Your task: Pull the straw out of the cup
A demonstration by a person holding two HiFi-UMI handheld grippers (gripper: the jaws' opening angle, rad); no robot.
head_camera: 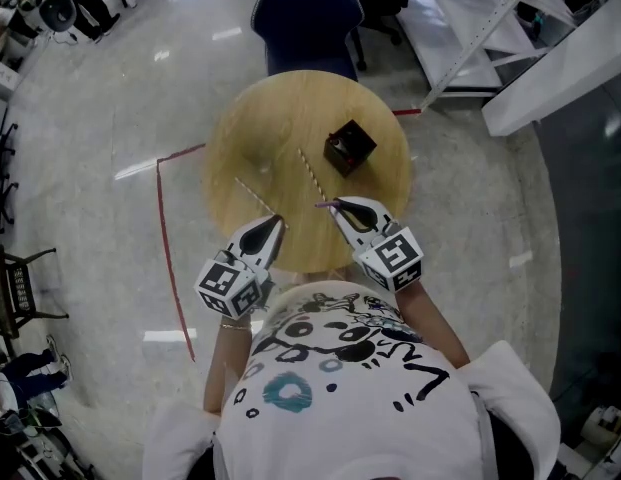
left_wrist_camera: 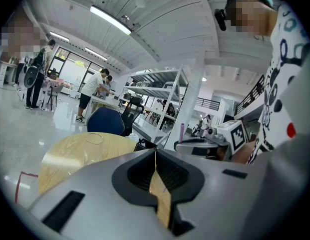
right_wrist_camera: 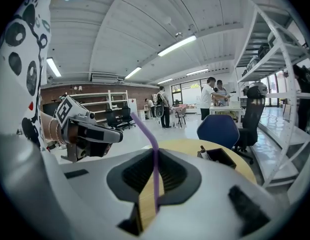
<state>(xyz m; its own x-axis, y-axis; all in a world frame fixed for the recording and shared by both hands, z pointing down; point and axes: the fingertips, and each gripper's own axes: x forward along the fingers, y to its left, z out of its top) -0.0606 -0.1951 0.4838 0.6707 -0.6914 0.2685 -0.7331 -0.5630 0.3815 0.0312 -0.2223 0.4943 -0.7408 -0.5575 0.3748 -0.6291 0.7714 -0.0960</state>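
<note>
The right tongs (right_wrist_camera: 155,156) are pressed together on a purple straw (right_wrist_camera: 144,128), pinching it low so that its long upper part rises free in the air. It is clear of the black cup (head_camera: 348,148), which stands apart near the far side of the round desk (head_camera: 260,138). That grip suits carrying the straw away, so the pull itself looks done. The left tongs (left_wrist_camera: 155,154) are also pressed together, with nothing seen between them, and hover at the near edge as if merely waiting. Two striped straws (head_camera: 252,194) (head_camera: 309,172) lie flat on the wood, probably where the purple one belongs next.
</note>
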